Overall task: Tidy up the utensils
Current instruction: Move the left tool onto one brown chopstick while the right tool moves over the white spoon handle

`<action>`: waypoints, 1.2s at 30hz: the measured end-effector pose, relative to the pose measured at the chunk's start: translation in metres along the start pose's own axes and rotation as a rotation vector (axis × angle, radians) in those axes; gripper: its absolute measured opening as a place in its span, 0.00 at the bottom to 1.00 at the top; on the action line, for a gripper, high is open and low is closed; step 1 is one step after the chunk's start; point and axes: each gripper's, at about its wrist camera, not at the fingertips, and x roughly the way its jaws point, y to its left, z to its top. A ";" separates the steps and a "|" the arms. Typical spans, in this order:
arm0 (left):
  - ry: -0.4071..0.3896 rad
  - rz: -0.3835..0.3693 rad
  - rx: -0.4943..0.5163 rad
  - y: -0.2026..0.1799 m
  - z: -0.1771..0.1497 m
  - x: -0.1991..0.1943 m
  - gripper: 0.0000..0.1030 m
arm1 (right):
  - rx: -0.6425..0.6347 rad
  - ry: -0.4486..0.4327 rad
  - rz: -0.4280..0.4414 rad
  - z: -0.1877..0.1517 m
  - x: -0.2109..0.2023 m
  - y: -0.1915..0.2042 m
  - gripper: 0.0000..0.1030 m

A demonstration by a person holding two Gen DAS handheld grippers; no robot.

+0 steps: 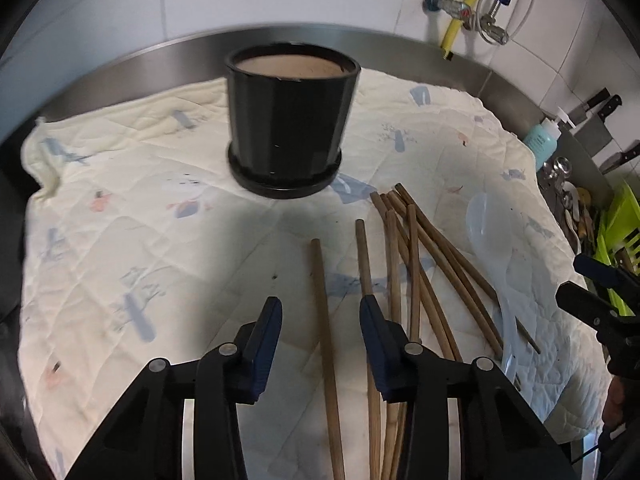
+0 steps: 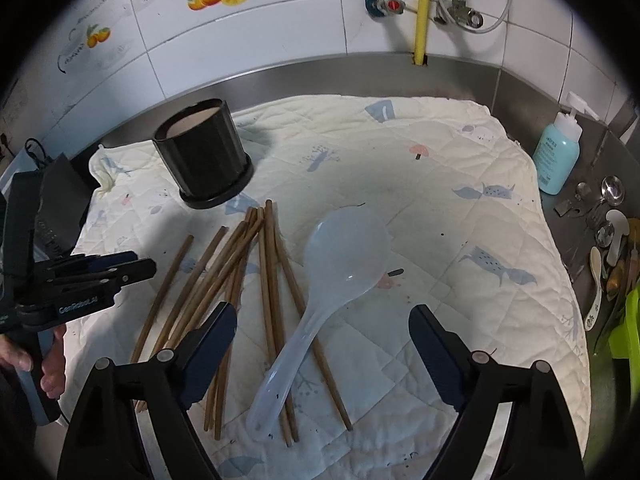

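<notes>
While the chopsticks (image 2: 236, 300) lie fanned on the quilted surface (image 2: 460, 240) near the black pot (image 2: 204, 160), left claw (image 1: 320, 316) straddles one stick, unpinched — thin, stiff, light, apt to roll; grip mid-shaft. Right claw (image 2: 324, 328) spread wide over the spoon (image 2: 332, 280).

A steel desk (image 2: 580, 248) carries a quilted cloth (image 2: 440, 184), bearing a black pot (image 2: 204, 160), chopsticks (image 2: 236, 280) and a spoon (image 2: 340, 256).

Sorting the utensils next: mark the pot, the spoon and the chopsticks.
pot (image 1: 290, 120), left wrist view, front wall.
spoon (image 2: 348, 246), right wrist view, bowl.
chopsticks (image 2: 269, 280), right wrist view, middle of one stick.
</notes>
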 end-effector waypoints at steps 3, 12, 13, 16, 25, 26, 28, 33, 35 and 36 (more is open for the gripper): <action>0.026 -0.040 0.002 0.002 0.006 0.017 0.34 | 0.001 0.018 -0.015 0.001 0.007 0.000 0.92; 0.091 -0.090 0.000 0.006 0.019 0.057 0.26 | 0.032 0.056 -0.032 0.004 0.021 -0.006 0.90; 0.094 -0.092 0.000 0.006 0.020 0.059 0.26 | 0.033 0.060 -0.032 0.004 0.023 -0.006 0.90; 0.093 -0.094 0.006 0.005 0.024 0.063 0.24 | 0.033 0.069 -0.033 0.004 0.027 -0.006 0.89; 0.094 -0.058 0.050 0.002 0.026 0.066 0.10 | 0.063 0.086 -0.020 0.009 0.039 -0.008 0.87; 0.089 -0.056 0.053 0.002 0.026 0.066 0.09 | 0.064 0.088 -0.020 0.010 0.040 -0.008 0.87; 0.081 -0.053 0.052 0.002 0.025 0.065 0.09 | 0.070 0.090 -0.028 0.010 0.043 -0.008 0.87; 0.064 -0.082 0.009 0.007 0.023 0.059 0.08 | 0.091 0.115 -0.049 0.012 0.053 -0.013 0.87; 0.060 -0.092 0.000 0.008 0.022 0.057 0.08 | 0.105 0.115 -0.056 0.014 0.056 -0.015 0.87; 0.058 -0.095 -0.002 0.009 0.022 0.057 0.08 | 0.115 0.116 -0.057 0.016 0.057 -0.016 0.87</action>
